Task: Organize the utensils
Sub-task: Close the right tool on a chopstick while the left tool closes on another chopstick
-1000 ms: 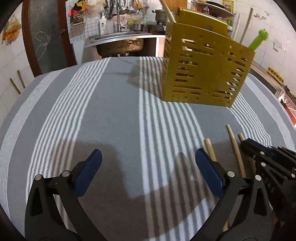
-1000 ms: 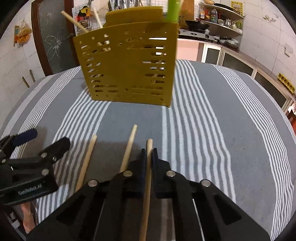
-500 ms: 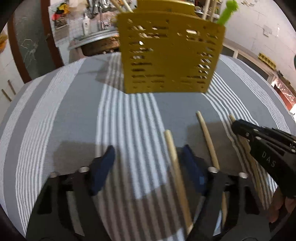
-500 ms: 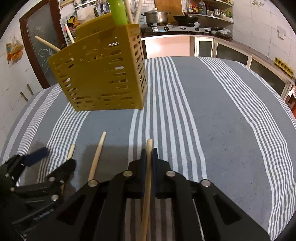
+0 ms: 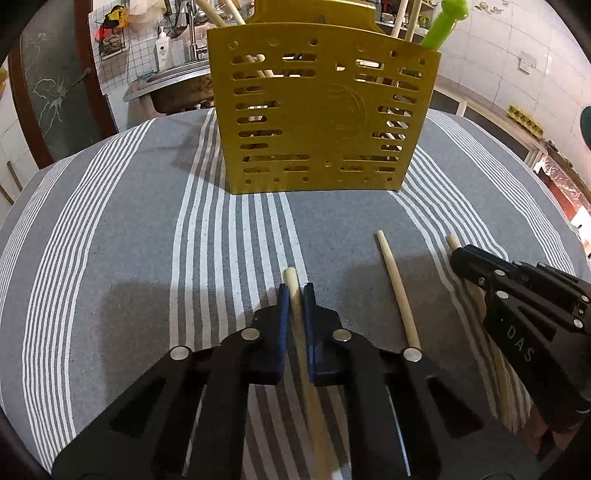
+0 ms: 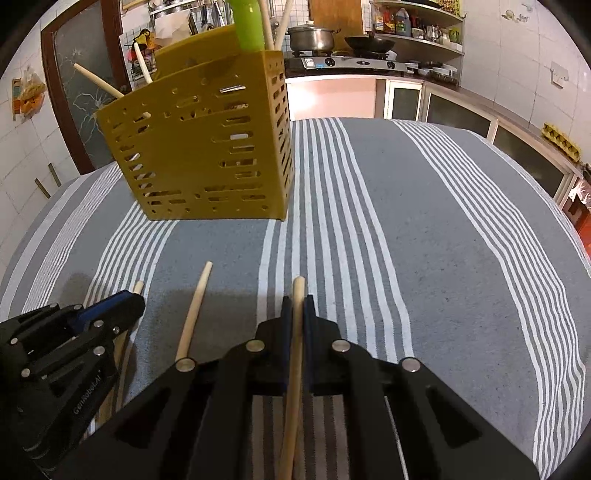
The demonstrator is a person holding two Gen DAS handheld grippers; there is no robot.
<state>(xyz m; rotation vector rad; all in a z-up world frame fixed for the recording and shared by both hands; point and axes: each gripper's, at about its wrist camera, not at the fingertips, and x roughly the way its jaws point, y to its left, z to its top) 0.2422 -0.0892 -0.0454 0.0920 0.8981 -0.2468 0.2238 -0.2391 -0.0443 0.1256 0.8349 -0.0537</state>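
A yellow slotted utensil holder (image 5: pixel 321 122) stands at the back of the striped cloth, with wooden sticks and a green handle (image 5: pixel 443 26) in it; it also shows in the right wrist view (image 6: pixel 207 147). My left gripper (image 5: pixel 295 291) is shut on a wooden stick (image 5: pixel 291 284). My right gripper (image 6: pixel 297 302) is shut on another wooden stick (image 6: pixel 297 295). A third loose stick (image 5: pixel 397 291) lies on the cloth between the two grippers and also shows in the right wrist view (image 6: pixel 194 314).
The grey cloth with white stripes (image 6: pixel 424 229) covers the round table. The right gripper (image 5: pixel 517 295) shows at the right of the left wrist view; the left gripper (image 6: pixel 74 332) shows at the left of the right wrist view. Kitchen counters stand behind the table.
My left gripper moved right over the leftmost stick and shut on it. My right gripper kept its stick and turned, so the holder now sits further left in its view.
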